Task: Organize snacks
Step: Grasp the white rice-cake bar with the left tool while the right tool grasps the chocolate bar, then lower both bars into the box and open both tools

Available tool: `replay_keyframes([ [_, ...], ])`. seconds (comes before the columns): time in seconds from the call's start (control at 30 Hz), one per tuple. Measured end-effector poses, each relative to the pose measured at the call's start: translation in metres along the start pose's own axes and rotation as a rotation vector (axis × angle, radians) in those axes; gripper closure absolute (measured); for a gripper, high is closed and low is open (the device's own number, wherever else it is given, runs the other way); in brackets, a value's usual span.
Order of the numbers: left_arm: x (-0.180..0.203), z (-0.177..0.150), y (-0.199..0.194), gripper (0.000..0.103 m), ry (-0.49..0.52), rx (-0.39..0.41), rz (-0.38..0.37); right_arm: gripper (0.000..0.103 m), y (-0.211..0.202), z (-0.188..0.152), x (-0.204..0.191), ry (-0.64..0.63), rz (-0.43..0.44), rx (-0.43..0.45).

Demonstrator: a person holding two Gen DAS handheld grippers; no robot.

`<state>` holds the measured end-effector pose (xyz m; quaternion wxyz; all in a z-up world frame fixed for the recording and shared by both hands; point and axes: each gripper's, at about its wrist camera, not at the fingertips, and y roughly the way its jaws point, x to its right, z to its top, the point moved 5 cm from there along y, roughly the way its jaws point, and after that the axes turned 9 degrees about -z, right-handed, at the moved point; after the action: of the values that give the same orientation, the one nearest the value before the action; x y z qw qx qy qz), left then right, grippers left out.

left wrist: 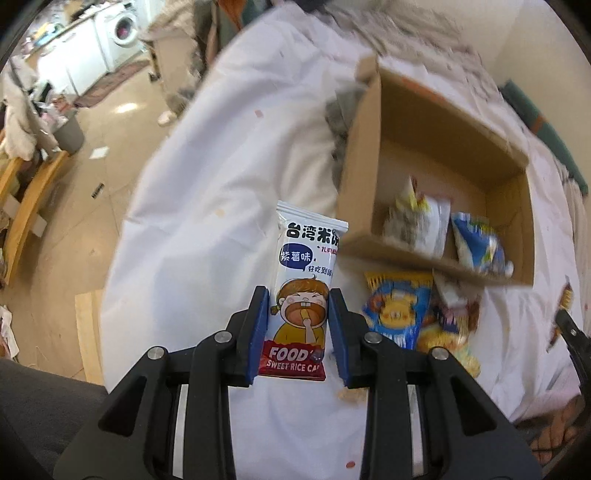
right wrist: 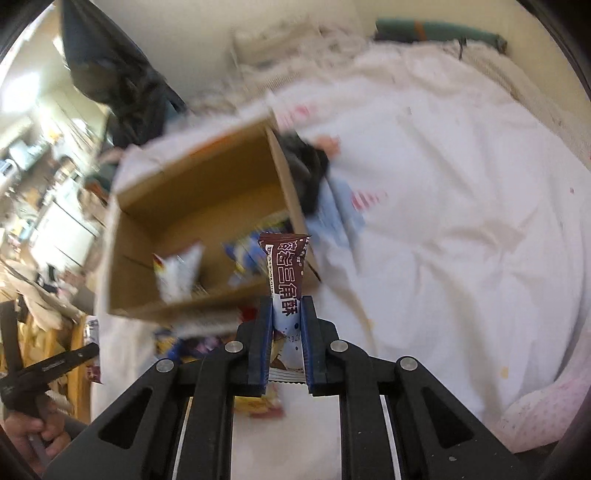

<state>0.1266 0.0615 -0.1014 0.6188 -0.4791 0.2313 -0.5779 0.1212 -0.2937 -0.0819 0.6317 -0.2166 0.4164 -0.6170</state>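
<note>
My left gripper [left wrist: 297, 295] is shut on a white sweet rice cake packet [left wrist: 304, 273] with a cartoon child, held upright above the white sheet, just left of the open cardboard box [left wrist: 436, 147]. My right gripper [right wrist: 287, 301] is shut on a narrow brown-and-white snack packet [right wrist: 286, 273], held upright in front of the same box [right wrist: 192, 206]. Blurred snack packets lie inside the box [left wrist: 421, 221] [right wrist: 177, 269]. More packets [left wrist: 399, 310] lie on the sheet before the box's near wall.
A white sheet [left wrist: 229, 184] [right wrist: 443, 221] covers the bed. A dark cloth [right wrist: 306, 166] lies beside the box. The tiled floor [left wrist: 122, 110], wooden furniture and a washing machine [left wrist: 123, 26] are to the left. The other gripper's handle shows at each view's edge.
</note>
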Motion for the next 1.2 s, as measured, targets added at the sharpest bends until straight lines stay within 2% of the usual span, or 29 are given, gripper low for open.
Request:
replay_keyframes([
  [0.2, 0.003, 0.019, -0.029, 0.075, -0.012, 0.106, -0.017, 0.088, -0.027, 0.025, -0.016, 0.017, 0.113, 0.132],
  [0.33, 0.017, 0.030, -0.041, 0.075, 0.024, 0.150, -0.037, 0.088, -0.030, 0.036, -0.022, 0.031, 0.168, 0.154],
  [0.6, 0.061, 0.054, -0.051, 0.075, 0.150, 0.201, -0.069, 0.088, -0.029, 0.057, -0.027, 0.008, 0.179, 0.178],
  [0.93, 0.096, 0.074, -0.034, 0.075, 0.243, 0.198, -0.092, 0.088, -0.013, 0.069, -0.037, -0.010, 0.189, 0.158],
  [1.2, 0.114, 0.075, 0.005, 0.075, 0.309, 0.155, -0.115, 0.088, 0.020, 0.082, -0.045, -0.045, 0.164, 0.107],
])
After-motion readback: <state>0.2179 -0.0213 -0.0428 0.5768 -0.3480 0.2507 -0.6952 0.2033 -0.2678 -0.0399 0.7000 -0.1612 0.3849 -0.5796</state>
